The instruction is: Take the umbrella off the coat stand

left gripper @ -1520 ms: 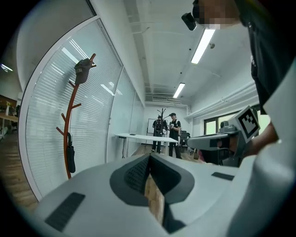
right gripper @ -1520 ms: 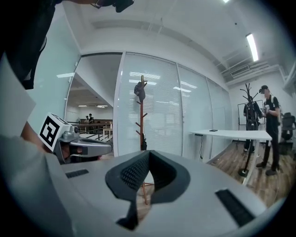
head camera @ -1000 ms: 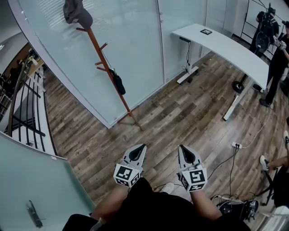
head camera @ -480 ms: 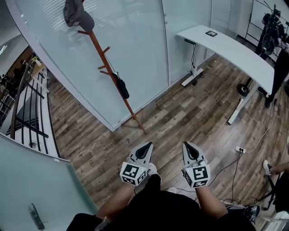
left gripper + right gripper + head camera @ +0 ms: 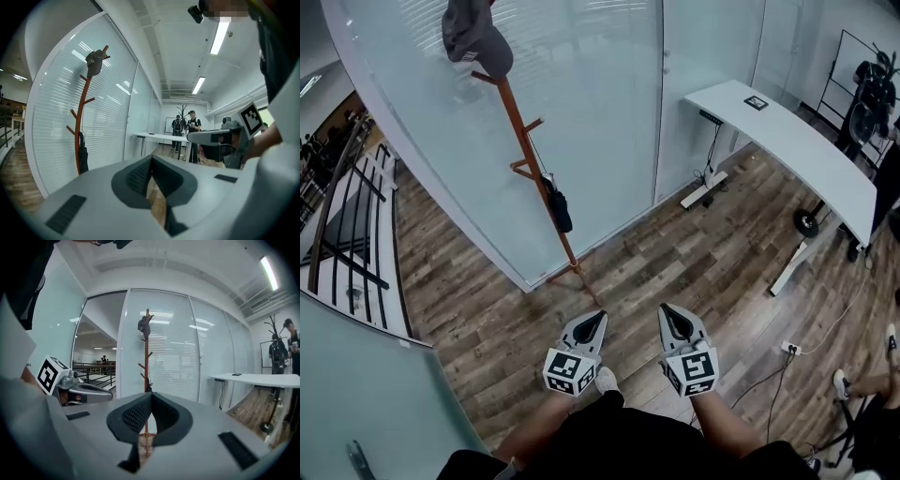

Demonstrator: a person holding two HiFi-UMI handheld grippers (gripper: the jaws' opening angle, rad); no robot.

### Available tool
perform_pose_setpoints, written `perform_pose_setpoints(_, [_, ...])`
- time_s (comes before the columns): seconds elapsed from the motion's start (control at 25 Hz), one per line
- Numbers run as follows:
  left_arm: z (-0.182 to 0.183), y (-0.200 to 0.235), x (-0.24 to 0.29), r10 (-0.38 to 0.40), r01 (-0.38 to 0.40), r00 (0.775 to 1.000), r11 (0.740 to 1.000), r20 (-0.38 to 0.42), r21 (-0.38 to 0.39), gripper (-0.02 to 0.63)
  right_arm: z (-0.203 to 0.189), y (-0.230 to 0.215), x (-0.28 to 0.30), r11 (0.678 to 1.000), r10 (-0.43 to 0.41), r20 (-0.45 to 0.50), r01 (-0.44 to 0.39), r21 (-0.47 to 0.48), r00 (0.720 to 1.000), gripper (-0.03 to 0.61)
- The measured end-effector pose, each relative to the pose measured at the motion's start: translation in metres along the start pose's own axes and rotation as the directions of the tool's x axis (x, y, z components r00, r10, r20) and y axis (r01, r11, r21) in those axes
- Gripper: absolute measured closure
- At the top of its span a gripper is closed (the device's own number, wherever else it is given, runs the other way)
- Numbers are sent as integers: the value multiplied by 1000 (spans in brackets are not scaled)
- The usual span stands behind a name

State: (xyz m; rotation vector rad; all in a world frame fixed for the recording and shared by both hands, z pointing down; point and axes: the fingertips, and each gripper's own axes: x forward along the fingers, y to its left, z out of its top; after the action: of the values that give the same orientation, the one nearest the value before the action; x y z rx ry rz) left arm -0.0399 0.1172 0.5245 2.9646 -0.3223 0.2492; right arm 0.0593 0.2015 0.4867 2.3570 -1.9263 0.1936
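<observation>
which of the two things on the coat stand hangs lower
The black umbrella. It hangs from a low peg beside the pole of the coat stand, while the grey cap sits on the very top.

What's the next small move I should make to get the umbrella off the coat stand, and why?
I'd step closer to the coat stand first. The black umbrella hangs on a lower peg, far beyond the left gripper and right gripper, and both sets of jaws are together with nothing between them, so a grab isn't possible yet.
</observation>
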Motion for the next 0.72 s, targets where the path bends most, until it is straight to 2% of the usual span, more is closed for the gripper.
perform_pose_setpoints(0.16, [9,39,10,28,-28,1000,1000,3,-9,600,5,7,43,999,27,-1,-27,-23,1000,572])
perform_pose_setpoints(0.4, [19,94,21,69,-69,998,998,4,-13,600,16,23,105,996,90,2,-90,-5,996,572])
perform_pose_setpoints(0.72, [27,147,31,83,-83,997,996,-1,-16,600,23,38,168,992,125,-14,-125,-4,992,572])
